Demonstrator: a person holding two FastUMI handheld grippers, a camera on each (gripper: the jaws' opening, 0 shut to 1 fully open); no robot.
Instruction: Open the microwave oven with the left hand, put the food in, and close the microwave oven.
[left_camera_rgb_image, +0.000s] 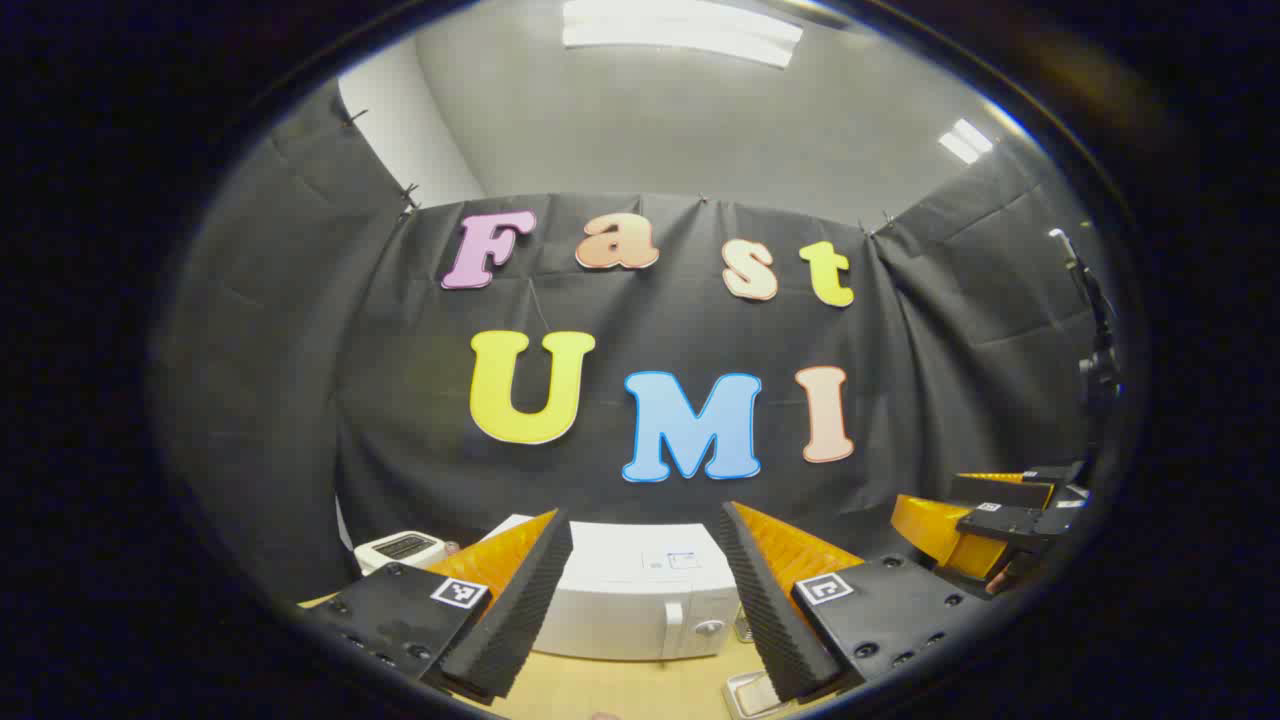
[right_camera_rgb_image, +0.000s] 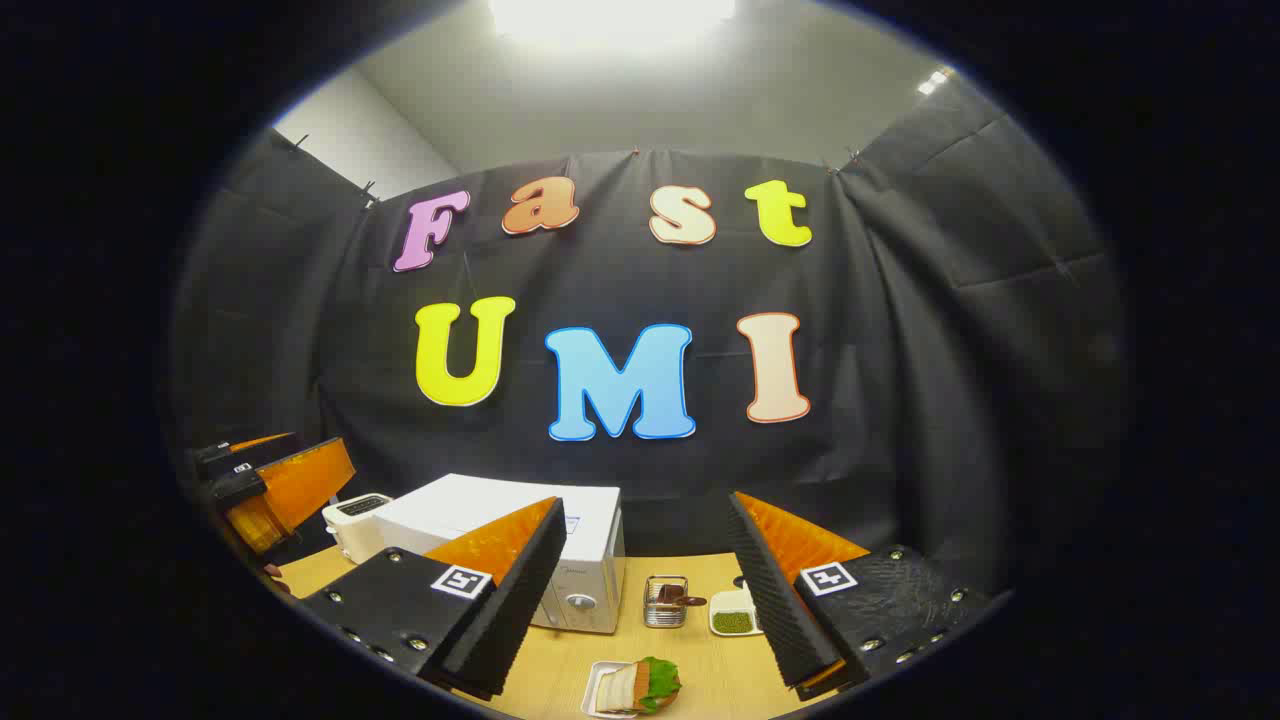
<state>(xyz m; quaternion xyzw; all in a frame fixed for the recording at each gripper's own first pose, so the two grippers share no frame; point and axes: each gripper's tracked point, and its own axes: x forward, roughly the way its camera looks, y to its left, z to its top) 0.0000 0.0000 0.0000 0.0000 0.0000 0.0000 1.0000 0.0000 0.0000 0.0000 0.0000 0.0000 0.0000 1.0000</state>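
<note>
Sandwich (right_camera_rgb_image: 640, 686) on white tray (right_camera_rgb_image: 598, 688); green bits in dish (right_camera_rgb_image: 735, 614).

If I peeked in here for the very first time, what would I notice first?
Probably the big white microwave oven at the back of the wooden table, with its door shut. Near the front edge sits a sandwich with green lettuce on a little white tray. Both the left gripper and the right gripper hang open above the table, their orange-and-black fingers spread wide.
</note>
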